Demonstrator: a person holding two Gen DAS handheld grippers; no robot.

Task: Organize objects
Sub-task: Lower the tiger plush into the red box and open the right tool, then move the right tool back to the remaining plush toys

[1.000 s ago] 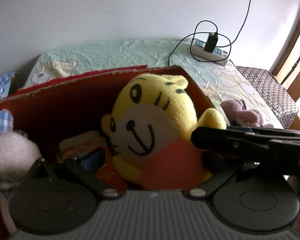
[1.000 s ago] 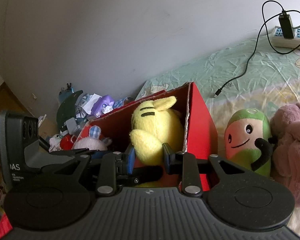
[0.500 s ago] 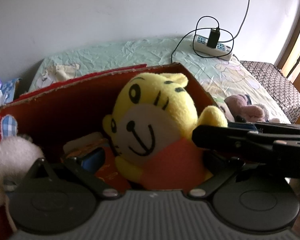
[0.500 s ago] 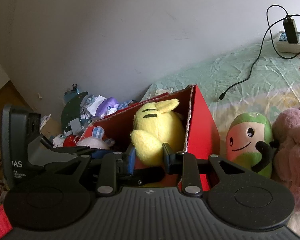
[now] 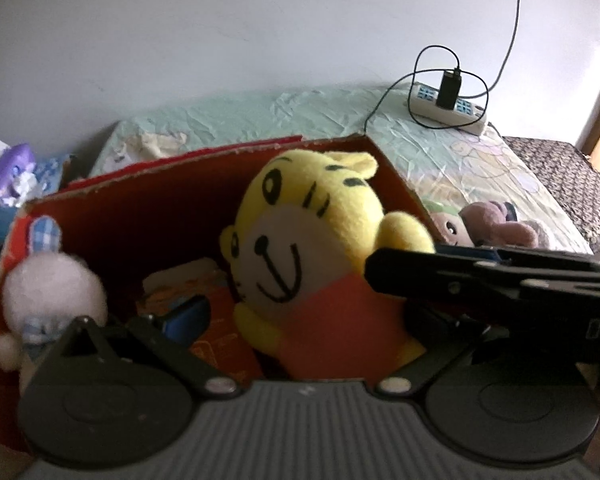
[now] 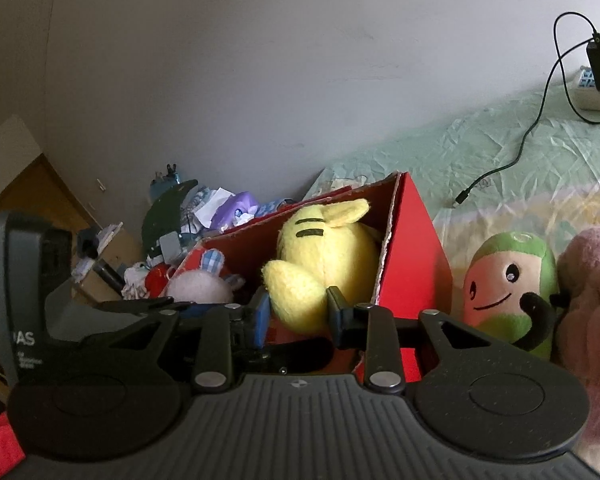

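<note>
Over the last second little has shifted: the right gripper (image 6: 298,312) stays closed on the arm of the yellow tiger plush (image 5: 320,256), which sits upright at the right end of the red cardboard box (image 5: 172,200), beside the white bunny plush (image 5: 52,292) at its left end. The left gripper (image 5: 300,328) has its fingers spread wide either side of the tiger's body, holding nothing. The placing looks nearly finished; the green plush (image 6: 508,284) and pink plush (image 6: 592,304) wait on the bed (image 6: 480,152), right of the box.

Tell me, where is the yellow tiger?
The tiger sits inside the red box on the bed, at its right end, with the white bunny at the left end.
</note>
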